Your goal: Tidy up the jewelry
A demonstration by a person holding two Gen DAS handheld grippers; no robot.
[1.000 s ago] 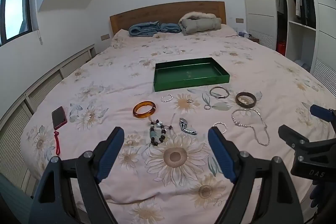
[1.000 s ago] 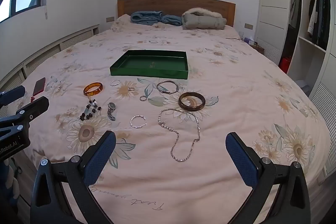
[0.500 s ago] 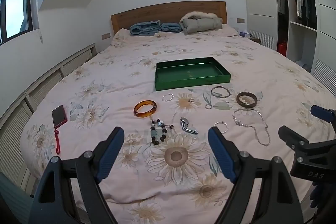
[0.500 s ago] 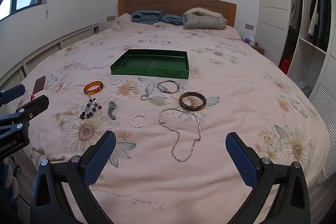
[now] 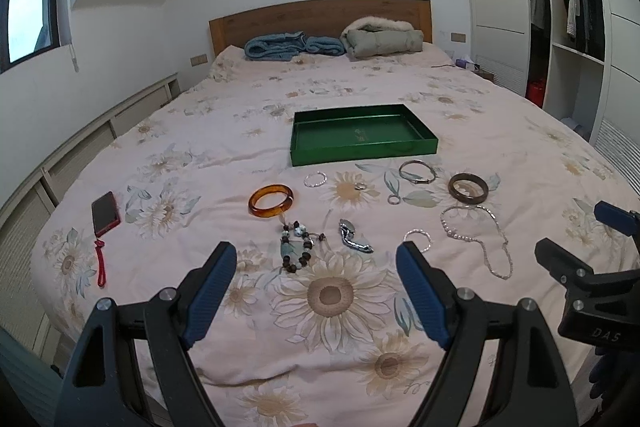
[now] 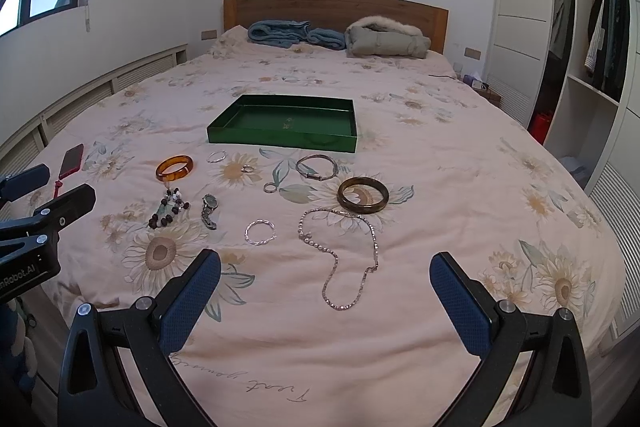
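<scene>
A bedroom with white walls holds a wide bed (image 5: 460,115) under a pale flowered cover, a wooden headboard (image 5: 320,19) at the far end and an open wardrobe (image 5: 572,7) at the upper right of the frame. In the left wrist view, a green tray (image 5: 362,153) sits at the center, its floor bare. Below it the jewelry lies spread on the cover: an amber bangle (image 5: 271,201) left of center, a beaded bracelet (image 5: 297,247) under it, a watch (image 5: 354,235) beside that, a dark bangle (image 5: 468,187) and a pearl necklace (image 5: 478,237) toward the right. A red phone (image 5: 105,207) lies at the left. The left gripper (image 5: 316,291) hangs released at the bottom, gripping nothing. In the right wrist view, the tray (image 6: 280,138) sits above center, the necklace (image 6: 344,255) at center, and the dark bangle (image 6: 363,195) just above it. The right gripper (image 6: 326,301) spreads wide at the bottom, also empty, well apart from the jewelry.
</scene>
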